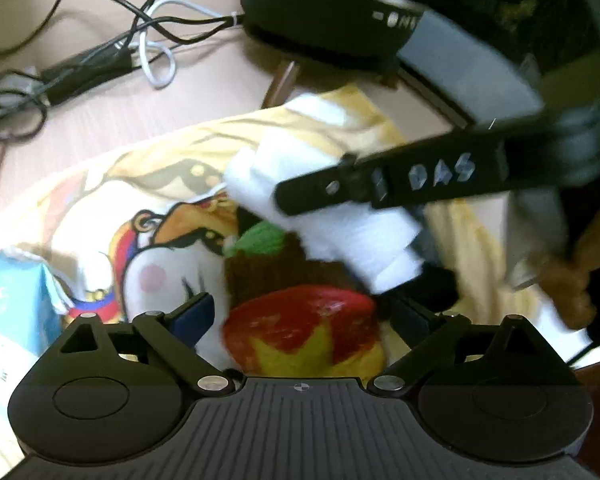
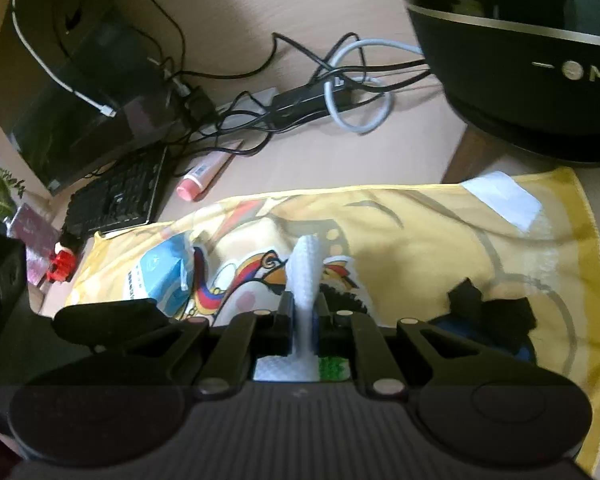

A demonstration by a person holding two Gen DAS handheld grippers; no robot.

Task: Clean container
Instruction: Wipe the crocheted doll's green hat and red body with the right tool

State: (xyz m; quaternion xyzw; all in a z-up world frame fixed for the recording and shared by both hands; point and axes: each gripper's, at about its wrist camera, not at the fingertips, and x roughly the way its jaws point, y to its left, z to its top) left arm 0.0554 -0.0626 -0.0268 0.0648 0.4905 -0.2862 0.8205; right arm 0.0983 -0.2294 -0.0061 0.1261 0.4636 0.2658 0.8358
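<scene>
A red and yellow container (image 1: 304, 328) sits between the fingers of my left gripper (image 1: 304, 316), which close on its sides above the yellow printed cloth (image 1: 100, 184). My right gripper (image 2: 304, 312) is shut on a folded white tissue (image 2: 306, 272). In the left wrist view the right gripper's black finger (image 1: 380, 186) presses the white tissue (image 1: 324, 208) just above the container's dark brown and green top (image 1: 260, 240). The container is hidden under the right gripper in the right wrist view.
A blue tissue pack (image 1: 16, 300) lies on the cloth at the left; it also shows in the right wrist view (image 2: 160, 276). Tangled cables (image 2: 300, 92), a keyboard (image 2: 116, 196), a pink tube (image 2: 200, 176) and a black round appliance (image 2: 520, 60) stand behind the cloth.
</scene>
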